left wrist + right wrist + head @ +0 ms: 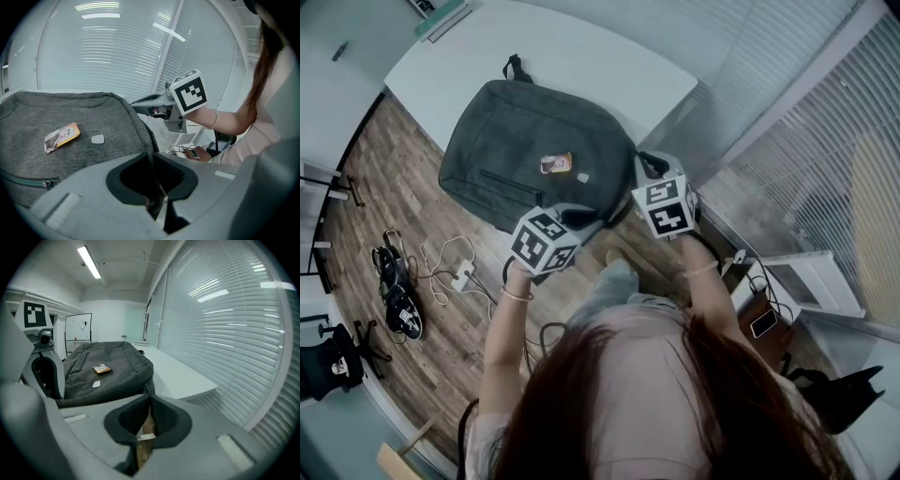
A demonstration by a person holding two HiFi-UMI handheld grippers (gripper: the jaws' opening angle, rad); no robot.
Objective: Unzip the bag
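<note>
"White table (581, 56) by a wall of slatted blinds (825, 141), wood floor (403, 178) alongside. Where is the bag?"

"The grey backpack (534, 141) lies flat on that table, front face up, with its carry loop (517, 67) at the far end. An orange card (555, 164) and a small white patch (582, 176) sit near the middle of the backpack's face."

"What is the left gripper doing?"

"The left gripper (151, 158) is at the backpack's near edge. Its jaws are pinched on the dark-trimmed rim of the fabric, which runs down between the pads."

"And the right?"

"The right gripper (147, 396) is at the backpack's near right corner, close beside the left one. Its jaws are drawn almost together on the small dark zip pull (146, 389) at the seam; only a sliver of floor shows through the slot behind it."

"Any other zip?"

"A front-pocket zip (511, 185) runs across the backpack's face, left of the card, and looks closed as far as I can see."

"Anything on the floor?"

"Cables (450, 272), left of the backpack's near end."
</note>
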